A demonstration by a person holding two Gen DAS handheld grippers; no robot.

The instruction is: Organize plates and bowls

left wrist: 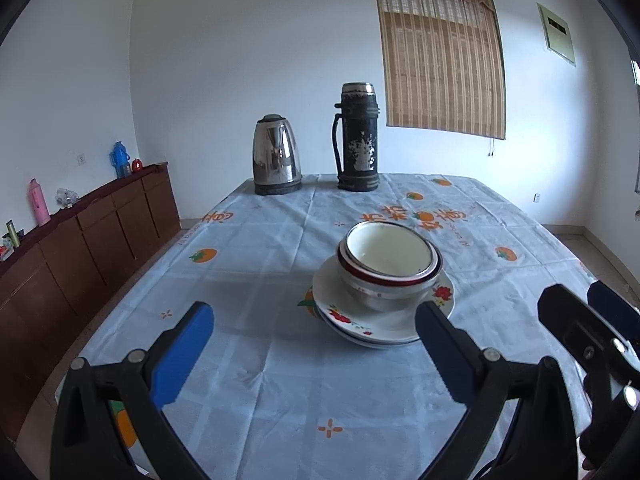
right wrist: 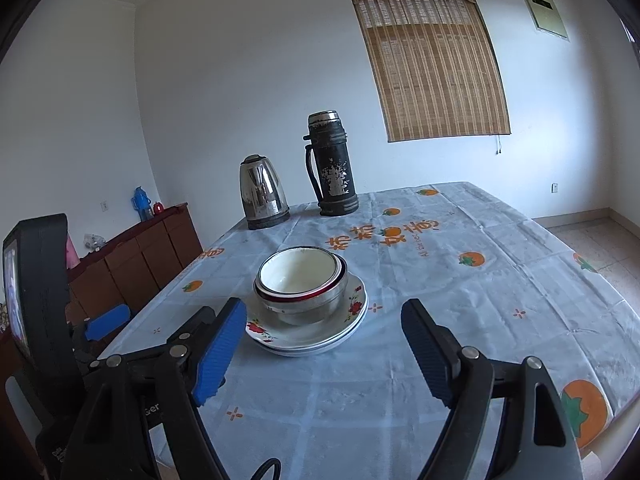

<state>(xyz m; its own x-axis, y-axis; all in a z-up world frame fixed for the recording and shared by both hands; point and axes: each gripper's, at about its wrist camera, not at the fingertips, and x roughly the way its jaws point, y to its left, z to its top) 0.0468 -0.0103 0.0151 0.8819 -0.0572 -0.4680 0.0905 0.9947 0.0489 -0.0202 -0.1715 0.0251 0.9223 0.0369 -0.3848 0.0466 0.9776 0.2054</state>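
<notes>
White bowls [left wrist: 388, 256] with red and dark rims sit nested on a small stack of flower-patterned plates [left wrist: 360, 322], mid-table on the pale blue cloth [left wrist: 280, 384]. My left gripper [left wrist: 314, 309] is open just short of the stack, its right finger [left wrist: 440, 344] overlapping the plates' near rim in the picture. In the right wrist view the bowls [right wrist: 300, 272] and plates [right wrist: 304, 340] lie just ahead of my right gripper [right wrist: 324, 305], which is open with nothing between its pads. Each gripper shows at the edge of the other's view.
A steel kettle [left wrist: 276, 156] and a tall black thermos [left wrist: 357, 138] stand at the table's far end. A brown sideboard [left wrist: 100, 232] with bottles runs along the left wall. The cloth's right edge [right wrist: 600, 280] drops to a tiled floor.
</notes>
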